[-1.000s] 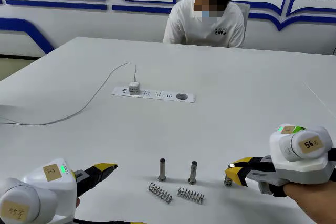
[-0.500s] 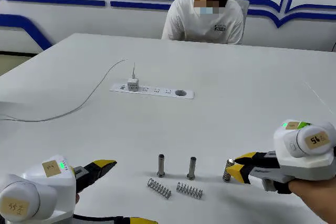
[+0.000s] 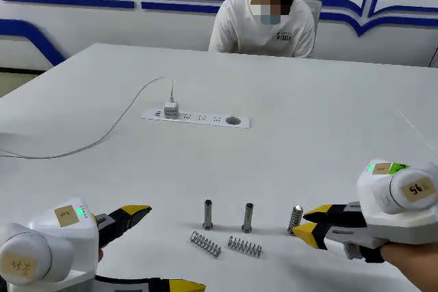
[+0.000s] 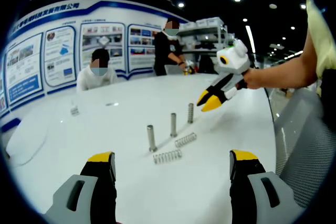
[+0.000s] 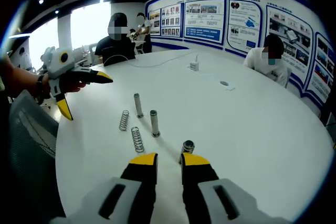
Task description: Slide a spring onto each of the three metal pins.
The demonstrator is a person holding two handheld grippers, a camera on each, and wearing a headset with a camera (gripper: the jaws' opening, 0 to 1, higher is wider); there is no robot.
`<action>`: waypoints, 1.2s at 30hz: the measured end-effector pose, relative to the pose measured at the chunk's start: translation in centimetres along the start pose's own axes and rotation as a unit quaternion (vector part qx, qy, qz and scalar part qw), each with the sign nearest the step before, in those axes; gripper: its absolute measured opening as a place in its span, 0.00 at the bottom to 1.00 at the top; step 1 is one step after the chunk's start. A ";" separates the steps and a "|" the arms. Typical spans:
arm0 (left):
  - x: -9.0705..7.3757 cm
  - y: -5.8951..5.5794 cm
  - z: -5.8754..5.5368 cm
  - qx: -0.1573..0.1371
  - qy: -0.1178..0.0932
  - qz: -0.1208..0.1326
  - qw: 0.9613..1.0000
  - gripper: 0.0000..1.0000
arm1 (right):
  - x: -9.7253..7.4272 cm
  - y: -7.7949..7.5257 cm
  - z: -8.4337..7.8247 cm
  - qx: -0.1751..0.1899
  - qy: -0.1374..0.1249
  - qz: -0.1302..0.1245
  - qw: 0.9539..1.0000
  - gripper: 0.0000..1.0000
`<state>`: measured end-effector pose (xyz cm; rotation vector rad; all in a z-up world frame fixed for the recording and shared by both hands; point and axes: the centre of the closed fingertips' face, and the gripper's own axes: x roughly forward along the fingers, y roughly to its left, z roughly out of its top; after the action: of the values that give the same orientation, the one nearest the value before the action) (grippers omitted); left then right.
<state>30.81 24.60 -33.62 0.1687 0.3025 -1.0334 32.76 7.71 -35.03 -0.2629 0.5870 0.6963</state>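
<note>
- Head view: three metal pins stand upright in a row near the front of the white table (image 3: 308, 121). The left pin (image 3: 207, 214) and middle pin (image 3: 248, 217) are bare. The right pin (image 3: 298, 207) appears to carry a spring (image 3: 295, 221), though the coil is small.
- One loose spring (image 3: 206, 243) and the other loose spring (image 3: 244, 246) lie flat just in front of the bare pins, apart from each other, on the side the grippers come from.
- Right gripper (image 5: 169, 157): empty, jaws parted by a narrow gap, tips just short of the right pin.
- Left gripper (image 4: 171, 158): empty, jaws spread wide, well to the left of the pins.
- Farther back, well apart from the pins, lies a power strip (image 3: 196, 118) with a white charger (image 3: 170, 109) plugged in and a cable (image 3: 102, 138) trailing left.
- A person (image 3: 263, 15) sits at the table's far side.
</note>
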 end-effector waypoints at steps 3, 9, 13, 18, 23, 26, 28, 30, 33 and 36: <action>0.0 0.1 0.1 0.001 0.000 0.000 1.000 0.91 | 0.2 1.0 0.1 -0.006 0.001 0.010 1.000 0.19; 0.0 0.0 0.3 0.004 -0.002 -0.001 1.000 0.91 | 1.2 3.2 0.6 -0.028 0.007 0.035 0.999 0.19; -0.1 0.0 0.4 0.004 -0.003 -0.002 1.000 0.91 | 2.0 4.3 1.2 -0.042 0.009 0.050 0.998 0.19; -0.2 0.0 0.4 0.005 -0.003 -0.001 1.000 0.91 | 3.1 5.3 2.0 -0.060 0.012 0.063 0.996 0.19; -0.2 0.0 0.5 0.006 -0.004 0.000 1.000 0.91 | 4.3 5.9 2.5 -0.074 0.017 0.074 0.994 0.19; -0.3 0.0 0.5 0.005 -0.003 0.000 1.000 0.91 | 5.1 6.1 2.5 -0.084 0.027 0.079 0.993 0.18; -0.3 -0.1 0.5 0.006 -0.002 0.000 1.000 0.91 | 5.6 6.3 2.3 -0.092 0.034 0.083 0.992 0.18; -0.3 -0.2 0.4 0.005 -0.002 -0.001 1.000 0.91 | 6.0 6.4 2.3 -0.099 0.039 0.086 0.991 0.17; -0.3 -0.1 0.4 0.004 -0.002 0.000 1.000 0.91 | 6.6 6.5 2.2 -0.108 0.046 0.091 0.989 0.16; -0.3 -0.1 0.4 0.004 -0.002 0.000 1.000 0.91 | 7.2 6.5 1.7 -0.113 0.060 0.094 0.987 0.16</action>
<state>30.63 24.67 -33.18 0.1742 0.2957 -1.0348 33.59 17.04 -38.10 -0.4666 0.6540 0.9368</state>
